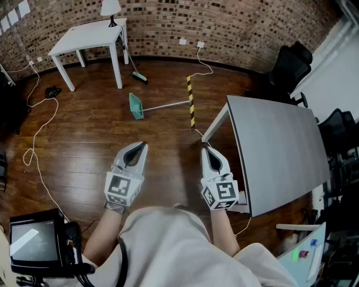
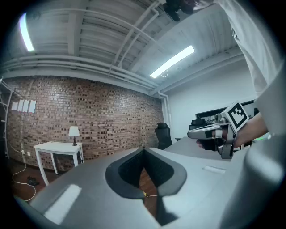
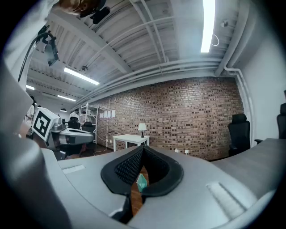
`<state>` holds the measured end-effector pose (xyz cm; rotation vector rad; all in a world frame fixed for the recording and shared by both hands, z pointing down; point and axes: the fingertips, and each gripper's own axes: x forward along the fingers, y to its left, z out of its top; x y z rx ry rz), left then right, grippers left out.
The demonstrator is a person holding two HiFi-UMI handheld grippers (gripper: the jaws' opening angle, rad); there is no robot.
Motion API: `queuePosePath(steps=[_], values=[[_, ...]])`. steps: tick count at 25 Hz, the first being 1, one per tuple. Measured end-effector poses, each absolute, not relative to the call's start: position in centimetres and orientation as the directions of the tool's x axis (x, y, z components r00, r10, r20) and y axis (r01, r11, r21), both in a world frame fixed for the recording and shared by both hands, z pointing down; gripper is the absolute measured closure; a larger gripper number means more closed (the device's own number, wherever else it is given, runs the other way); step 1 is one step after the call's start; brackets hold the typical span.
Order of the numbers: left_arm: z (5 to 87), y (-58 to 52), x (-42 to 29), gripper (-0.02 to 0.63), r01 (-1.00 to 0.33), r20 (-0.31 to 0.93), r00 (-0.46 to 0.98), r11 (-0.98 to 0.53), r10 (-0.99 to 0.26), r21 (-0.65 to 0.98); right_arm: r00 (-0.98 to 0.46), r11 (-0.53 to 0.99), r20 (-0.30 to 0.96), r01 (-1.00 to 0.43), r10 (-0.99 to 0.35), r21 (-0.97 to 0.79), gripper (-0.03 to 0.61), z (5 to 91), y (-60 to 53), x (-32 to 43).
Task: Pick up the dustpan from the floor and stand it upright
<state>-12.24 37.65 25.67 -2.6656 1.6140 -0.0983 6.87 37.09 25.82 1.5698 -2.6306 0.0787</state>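
Note:
A green dustpan (image 1: 136, 106) lies on the wooden floor ahead, its long metal handle (image 1: 167, 105) running to the right. Both grippers are held level, well short of it, with nothing in them. My left gripper (image 1: 140, 145) is shut, its tips meeting. My right gripper (image 1: 205, 150) is shut too, close beside the corner of the grey table (image 1: 280, 162). In the right gripper view the dustpan (image 3: 141, 182) shows small through the gap under the closed tips, and the left gripper (image 3: 71, 132) appears at the left. The left gripper view catches the right gripper (image 2: 210, 132) at its right.
A white table (image 1: 90, 36) with a lamp (image 1: 110, 8) stands at the back left, and a green-headed broom (image 1: 138, 76) rests by its leg. A yellow-black striped bar (image 1: 190, 102) lies near the dustpan handle. White cables (image 1: 35, 147) trail on the left; black chairs (image 1: 291, 64) stand at the right.

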Motion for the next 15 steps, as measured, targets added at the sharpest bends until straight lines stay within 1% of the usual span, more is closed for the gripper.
queuePosePath(steps=[7,15], values=[[26.8,36.8,-13.2,0.612,-0.879,0.053,0.472,-0.474,-0.880,-0.056,-0.462,0.463,0.085,-0.886,-0.883,-0.005,0.565,26.2,36.4,6.5],[28.4,28.1,-14.0,0.612,-0.886,0.073,0.456,-0.460,-0.887,-0.053,-0.470,0.470,0.082,-0.883,-0.879,-0.022,0.565,27.7,27.2,6.1]])
